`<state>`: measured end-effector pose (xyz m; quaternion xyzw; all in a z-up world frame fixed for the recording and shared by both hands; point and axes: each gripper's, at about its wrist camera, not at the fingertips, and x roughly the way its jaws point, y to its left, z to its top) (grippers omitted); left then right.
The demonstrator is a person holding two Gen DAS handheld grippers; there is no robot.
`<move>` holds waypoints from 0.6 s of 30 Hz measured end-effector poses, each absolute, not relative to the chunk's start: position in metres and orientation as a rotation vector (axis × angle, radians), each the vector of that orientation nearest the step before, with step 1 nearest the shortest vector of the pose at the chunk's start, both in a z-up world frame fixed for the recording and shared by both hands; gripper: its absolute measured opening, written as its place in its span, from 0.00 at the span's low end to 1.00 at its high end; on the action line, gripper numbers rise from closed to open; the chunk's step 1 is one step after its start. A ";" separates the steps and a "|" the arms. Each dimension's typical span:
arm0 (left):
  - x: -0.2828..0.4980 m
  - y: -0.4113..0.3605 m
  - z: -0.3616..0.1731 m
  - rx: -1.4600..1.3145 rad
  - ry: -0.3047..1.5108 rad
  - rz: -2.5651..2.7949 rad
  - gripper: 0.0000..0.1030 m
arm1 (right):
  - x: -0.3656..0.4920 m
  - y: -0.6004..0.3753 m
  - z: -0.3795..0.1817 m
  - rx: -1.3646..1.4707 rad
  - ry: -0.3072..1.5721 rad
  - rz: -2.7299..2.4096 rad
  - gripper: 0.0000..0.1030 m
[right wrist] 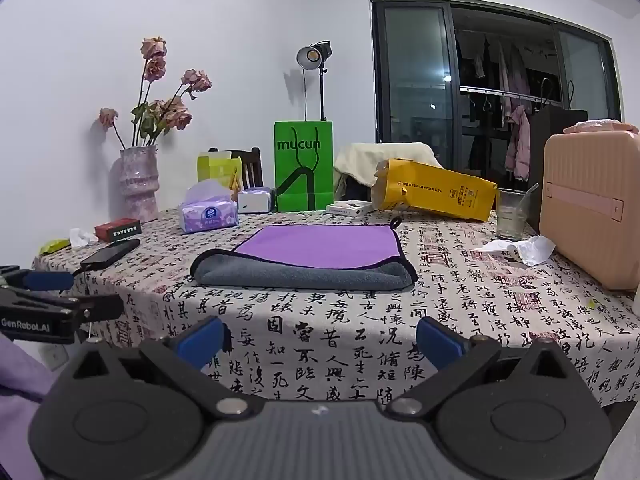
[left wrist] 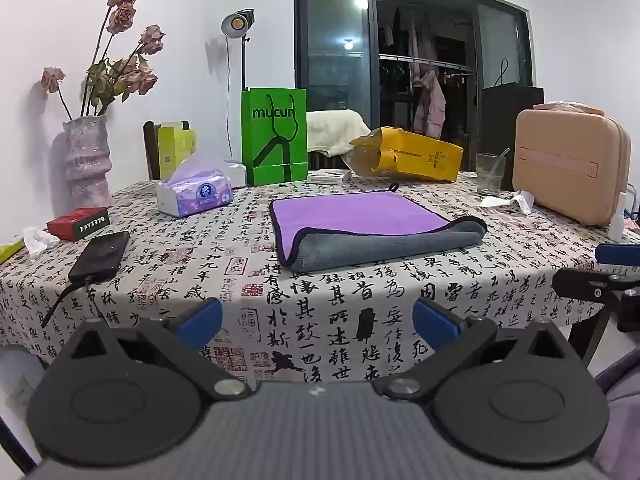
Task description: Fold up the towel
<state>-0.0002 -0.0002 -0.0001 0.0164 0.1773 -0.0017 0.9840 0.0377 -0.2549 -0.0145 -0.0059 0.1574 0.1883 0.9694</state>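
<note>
A towel (left wrist: 360, 220), purple on one side and grey on the other, lies on the calligraphy-print tablecloth (left wrist: 360, 304). Its near edge is folded back, showing a grey band (left wrist: 384, 246). It also shows in the right wrist view (right wrist: 316, 248). My left gripper (left wrist: 318, 322) is open and empty, held at the table's near edge, short of the towel. My right gripper (right wrist: 320, 340) is open and empty, also at the near edge. The right gripper shows at the right edge of the left wrist view (left wrist: 600, 276); the left gripper shows at the left edge of the right wrist view (right wrist: 52, 296).
A phone with cable (left wrist: 100, 256), red box (left wrist: 78, 222), tissue pack (left wrist: 194, 196) and vase (left wrist: 86, 160) stand at the left. A green bag (left wrist: 274, 136) and yellow bag (left wrist: 408, 156) stand behind the towel. A glass (left wrist: 490, 174), crumpled tissue (left wrist: 508, 200) and pink case (left wrist: 568, 168) are at the right.
</note>
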 end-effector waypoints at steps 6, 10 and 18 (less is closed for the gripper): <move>-0.001 0.000 0.000 0.029 0.357 -0.002 1.00 | 0.038 -0.254 -0.016 -0.009 0.328 0.386 1.00; 0.000 0.000 0.000 0.029 0.360 -0.004 1.00 | 0.038 -0.255 -0.014 -0.002 0.324 0.385 1.00; 0.000 0.000 0.000 0.029 0.361 -0.003 1.00 | 0.039 -0.256 -0.016 0.008 0.329 0.381 1.00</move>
